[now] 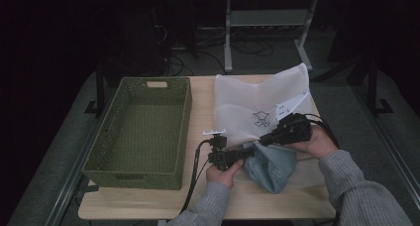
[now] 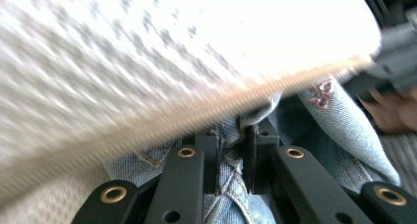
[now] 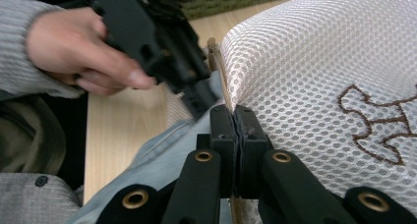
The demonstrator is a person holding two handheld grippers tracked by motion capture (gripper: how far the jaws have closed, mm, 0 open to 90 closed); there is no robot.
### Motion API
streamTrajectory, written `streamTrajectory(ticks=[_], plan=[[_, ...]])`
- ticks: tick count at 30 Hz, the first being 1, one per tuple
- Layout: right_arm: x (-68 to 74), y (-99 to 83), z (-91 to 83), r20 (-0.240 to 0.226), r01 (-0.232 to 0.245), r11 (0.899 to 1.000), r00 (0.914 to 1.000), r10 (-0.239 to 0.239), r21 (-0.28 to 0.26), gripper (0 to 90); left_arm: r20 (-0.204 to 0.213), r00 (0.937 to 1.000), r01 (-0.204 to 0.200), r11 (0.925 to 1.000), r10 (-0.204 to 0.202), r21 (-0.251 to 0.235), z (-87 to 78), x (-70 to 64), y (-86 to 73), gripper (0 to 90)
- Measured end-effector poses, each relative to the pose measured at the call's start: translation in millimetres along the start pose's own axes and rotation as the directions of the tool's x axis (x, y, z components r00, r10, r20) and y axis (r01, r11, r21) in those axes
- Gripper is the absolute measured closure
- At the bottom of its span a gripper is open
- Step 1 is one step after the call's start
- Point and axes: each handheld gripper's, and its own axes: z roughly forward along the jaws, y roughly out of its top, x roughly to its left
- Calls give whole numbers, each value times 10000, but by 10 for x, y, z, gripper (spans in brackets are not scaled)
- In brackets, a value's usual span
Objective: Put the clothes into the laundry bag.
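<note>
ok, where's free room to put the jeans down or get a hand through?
Free: inside the green basket; the bare table strip along the near edge. Crowded: right half, where the mesh bag, jeans, left gripper and right gripper bunch together.

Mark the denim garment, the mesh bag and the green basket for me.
denim garment (image 1: pixel 271 171), high view, bunched lower fold.
mesh bag (image 1: pixel 247 99), high view, flat upper panel.
green basket (image 1: pixel 184 132), high view, right wall.

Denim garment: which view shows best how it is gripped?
The left gripper view: the left gripper has its jaws closed on a seam of the denim garment, just under the mesh bag rim. The high view shows the garment as a small bundle at the bag's mouth. The right gripper view shows a pale strip beside the right gripper.
</note>
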Motion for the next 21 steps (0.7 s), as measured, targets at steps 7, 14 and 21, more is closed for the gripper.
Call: streamTrajectory(ticks=[7,14,21], plan=[[-58,-68,74,-126,-269,9994,9996,271,203,879,-299,9995,137,9998,-132,160,33,108,-35,746],[-109,-84,110,-54,-390,9989,9992,392,274,879,-549,9984,-89,9970,131,768,-177,124,-112,423],[-129,-83,109,39,-455,9985,9990,454,301,879,-195,9992,378,9850,-350,1683,-267,138,-299,316]])
